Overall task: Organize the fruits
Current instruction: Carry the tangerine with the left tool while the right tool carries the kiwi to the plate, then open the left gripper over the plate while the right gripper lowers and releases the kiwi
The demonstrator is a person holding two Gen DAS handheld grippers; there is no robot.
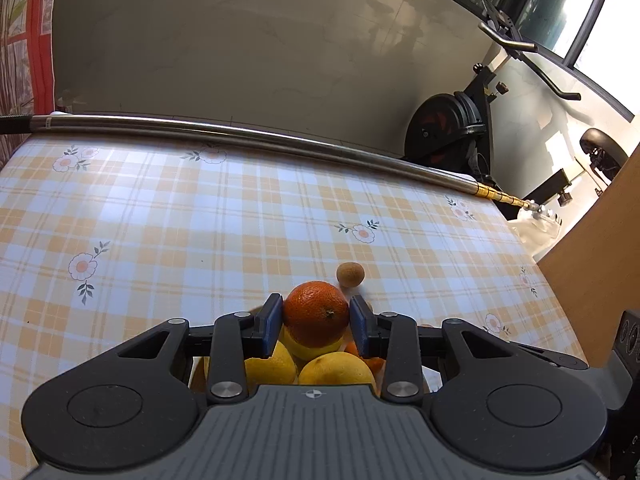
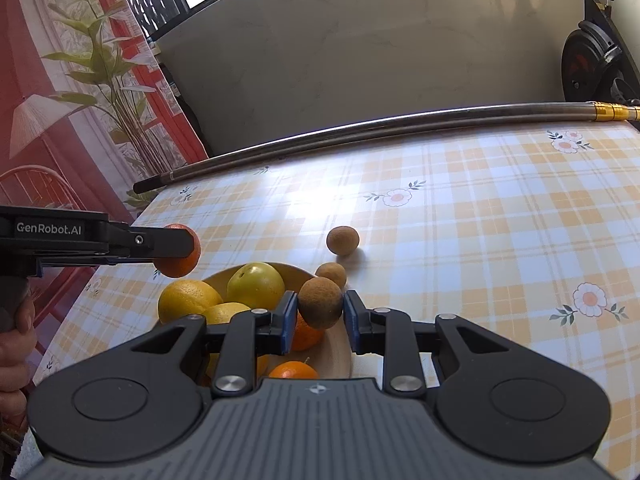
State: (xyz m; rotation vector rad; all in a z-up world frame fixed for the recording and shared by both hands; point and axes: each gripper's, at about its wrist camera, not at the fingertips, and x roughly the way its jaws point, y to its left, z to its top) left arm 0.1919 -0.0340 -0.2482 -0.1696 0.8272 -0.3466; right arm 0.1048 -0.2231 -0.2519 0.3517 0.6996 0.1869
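Right wrist: wooden bowl (image 2: 340,344) visible; left wrist: hidden.

The pale wooden bowl (image 2: 340,354) shows only part of its rim; piled fruit and the right gripper's black body hide the rest. A small orange mandarin (image 2: 291,370) is cut off below by that body. The long steel pole (image 2: 360,130) runs out past the right edge of the right wrist view.

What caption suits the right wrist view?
Right gripper holds a round brown fruit above a wooden bowl of citrus.
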